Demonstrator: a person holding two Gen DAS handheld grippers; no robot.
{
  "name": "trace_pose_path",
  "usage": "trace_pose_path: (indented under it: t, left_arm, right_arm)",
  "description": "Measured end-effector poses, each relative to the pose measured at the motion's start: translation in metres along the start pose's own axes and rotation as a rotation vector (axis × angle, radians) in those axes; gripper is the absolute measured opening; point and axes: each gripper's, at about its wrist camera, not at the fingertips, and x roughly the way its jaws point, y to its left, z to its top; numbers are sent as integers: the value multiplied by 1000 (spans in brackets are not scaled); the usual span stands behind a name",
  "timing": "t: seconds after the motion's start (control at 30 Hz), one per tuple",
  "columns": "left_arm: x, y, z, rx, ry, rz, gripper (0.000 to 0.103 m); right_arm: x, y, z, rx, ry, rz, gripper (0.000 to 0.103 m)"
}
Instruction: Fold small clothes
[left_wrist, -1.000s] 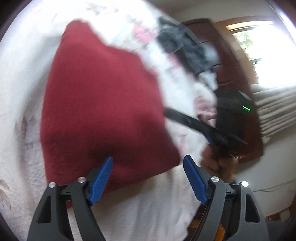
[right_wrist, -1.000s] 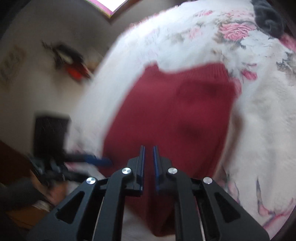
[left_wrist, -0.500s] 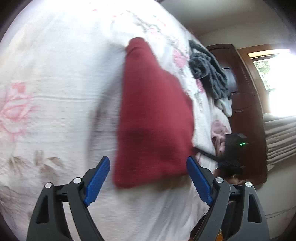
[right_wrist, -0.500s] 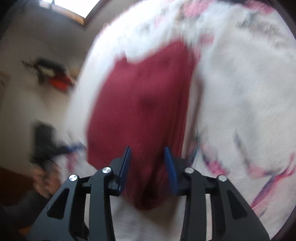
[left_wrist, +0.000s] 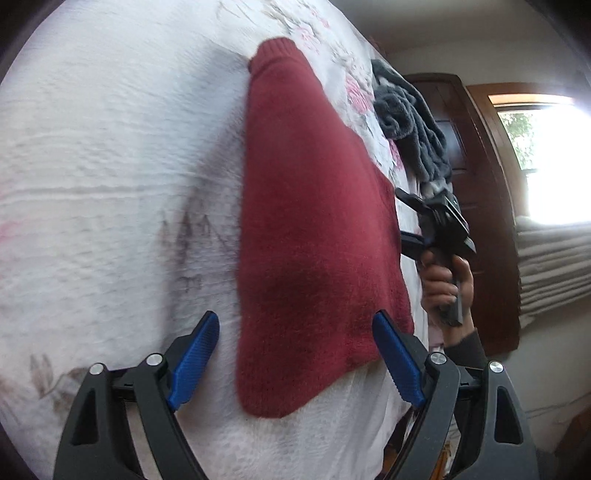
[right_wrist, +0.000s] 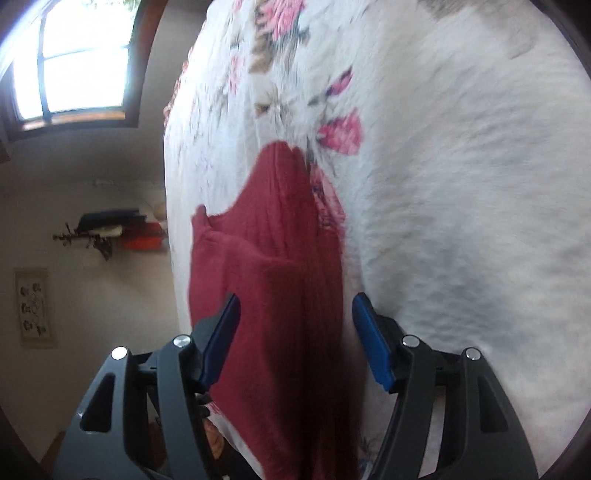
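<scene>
A dark red knitted sweater (left_wrist: 314, 229) lies folded on a white flowered bedspread (left_wrist: 110, 166), its ribbed end toward the far side. My left gripper (left_wrist: 295, 354) is open just short of the near corner of the sweater, blue pads on either side of it, holding nothing. In the left wrist view a hand holds my right gripper (left_wrist: 406, 221) at the sweater's right edge. In the right wrist view the red sweater (right_wrist: 280, 277) runs away from me in a long fold, and my right gripper (right_wrist: 295, 339) stands open over its near end, empty.
A pile of grey clothes (left_wrist: 413, 122) lies on the bedspread beyond the sweater. A dark wooden door and frame (left_wrist: 480, 184) and a bright window (left_wrist: 546, 158) stand to the right of the bed. The bed edge (right_wrist: 173, 258) drops off left of the sweater.
My right gripper went from shut to open and let the sweater go. Both grippers drew back and turned, and the sweater now lies as a narrower folded shape.
</scene>
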Motion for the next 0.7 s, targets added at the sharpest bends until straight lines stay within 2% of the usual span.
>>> trace_pose_path:
  t: [0.17,0.33,0.5,0.57,0.63,0.67,0.7]
  left_arm:
    - [13,-7,7,15,28,-77,84]
    - [23,-7,10,0,45,-81,83]
    - [35,-17,11,36,58,-49,83]
    - [40,-12,11,18,70,-30,74]
    - [41,-12,12,7,70,-17,70]
    - [41,-12,13,-1,73,-1,61]
    - [40,-11,12,-10,75,7,58]
  right_arm:
    - [6,6,-1,-48,24,16,63]
    - [23,10,12,-71,48,0,63]
    - [34,19,14,-122,49,7,62]
    - [39,13,18,-98,42,13,60]
    - [46,21,18,-121,43,7,59]
    - [48,25,16,-137,46,1,49]
    - [50,29,15,-155,52,-8,43]
